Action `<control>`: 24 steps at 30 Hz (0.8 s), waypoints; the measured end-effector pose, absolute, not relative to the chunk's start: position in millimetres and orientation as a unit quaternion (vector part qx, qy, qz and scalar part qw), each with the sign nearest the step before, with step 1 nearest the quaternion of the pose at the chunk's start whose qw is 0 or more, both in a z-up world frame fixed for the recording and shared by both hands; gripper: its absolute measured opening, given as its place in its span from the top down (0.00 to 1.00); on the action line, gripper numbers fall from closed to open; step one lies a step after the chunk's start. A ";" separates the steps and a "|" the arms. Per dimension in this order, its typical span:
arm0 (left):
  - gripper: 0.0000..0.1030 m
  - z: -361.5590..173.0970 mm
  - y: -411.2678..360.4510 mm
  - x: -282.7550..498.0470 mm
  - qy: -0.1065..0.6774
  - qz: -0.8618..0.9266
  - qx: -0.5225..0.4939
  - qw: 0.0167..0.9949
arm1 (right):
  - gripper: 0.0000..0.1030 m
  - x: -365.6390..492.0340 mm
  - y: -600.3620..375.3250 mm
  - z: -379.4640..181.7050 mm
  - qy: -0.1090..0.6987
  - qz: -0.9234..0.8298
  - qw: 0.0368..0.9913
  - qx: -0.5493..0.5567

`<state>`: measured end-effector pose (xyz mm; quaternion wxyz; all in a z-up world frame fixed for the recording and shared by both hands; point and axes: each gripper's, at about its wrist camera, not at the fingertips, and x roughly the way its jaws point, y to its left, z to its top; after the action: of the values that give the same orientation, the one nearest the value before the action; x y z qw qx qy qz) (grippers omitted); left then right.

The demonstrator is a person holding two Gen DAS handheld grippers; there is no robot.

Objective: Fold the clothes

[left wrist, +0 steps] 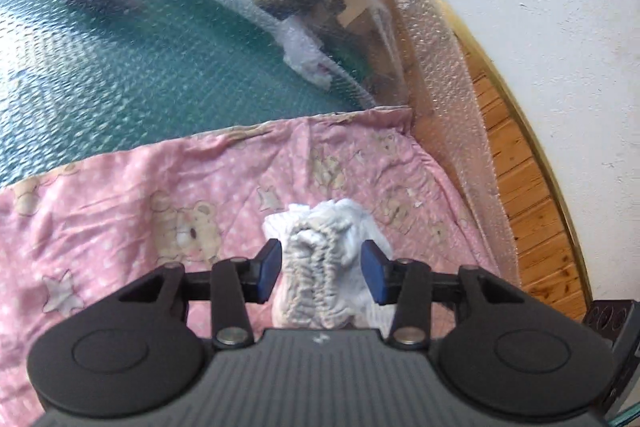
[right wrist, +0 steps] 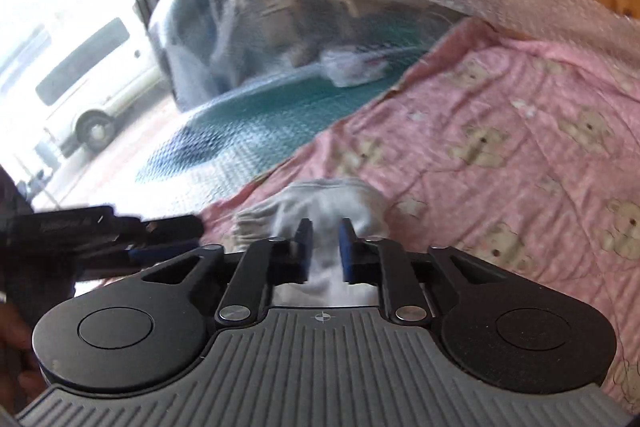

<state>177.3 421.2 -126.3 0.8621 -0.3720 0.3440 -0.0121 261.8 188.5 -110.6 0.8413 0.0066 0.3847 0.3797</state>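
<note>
- Hovering over the bed, the left gripper (left wrist: 320, 269) has its blue pads set apart, and a bunched white garment (left wrist: 324, 263) sits in the gap between them.
- Neither left pad (left wrist: 269, 267) presses the cloth: there's a sliver of space on both sides, so that tong stands loosely open around the gathered, ribbed edge.
- Over in the right wrist view, the right gripper (right wrist: 325, 251) is drawn narrow, its pads pinching a fold of the same white garment (right wrist: 332, 203).
- That cloth runs up between the right fingers (right wrist: 347, 247) and spreads out just past them, resting on the pink bedspread (right wrist: 500, 147).
- Pink fabric with teddy bears and stars, that bedspread (left wrist: 140, 195), and it covers the near part of the surface in both views.
- Beyond its edge lies a green mat under bubble wrap (left wrist: 120, 59), with a small crumpled white bundle (left wrist: 306, 59) on the far side.
- Behind that, a draped sheet of clear bubble wrap (left wrist: 420, 39) covers brownish boxes, too blurred to make out.
- At the left edge of the right wrist view, the other gripper's dark body (right wrist: 100, 231) pokes in, close beside the garment.
- Through a window (right wrist: 60, 47) at left, a pale van (right wrist: 92, 83) is parked outside.
- Wooden floor (left wrist: 520, 187) shows at the right of the left wrist view, next to a white wall (left wrist: 540, 7).
</note>
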 end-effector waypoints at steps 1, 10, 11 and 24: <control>0.59 -126.8 414.7 186.7 0.349 -0.021 -0.360 0.865 | 0.86 258.6 200.3 -112.5 0.383 0.389 0.838 -0.018; 0.85 -158.9 404.5 233.2 0.420 -0.009 -0.304 0.855 | 0.90 259.6 219.0 -144.1 0.437 0.348 0.822 -0.110; 0.83 -152.6 403.6 229.0 0.417 -0.008 -0.299 0.858 | 0.87 256.3 219.0 -136.4 0.428 0.349 0.826 -0.113; 0.44 -141.4 399.5 185.9 0.441 0.025 -0.273 0.854 | 0.39 243.6 202.3 -127.9 0.469 0.331 0.815 -0.082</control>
<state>185.9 399.5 -141.4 0.8545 -0.2729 0.4413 0.0248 243.6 202.3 -127.9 0.8147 -0.0819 0.4692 0.3308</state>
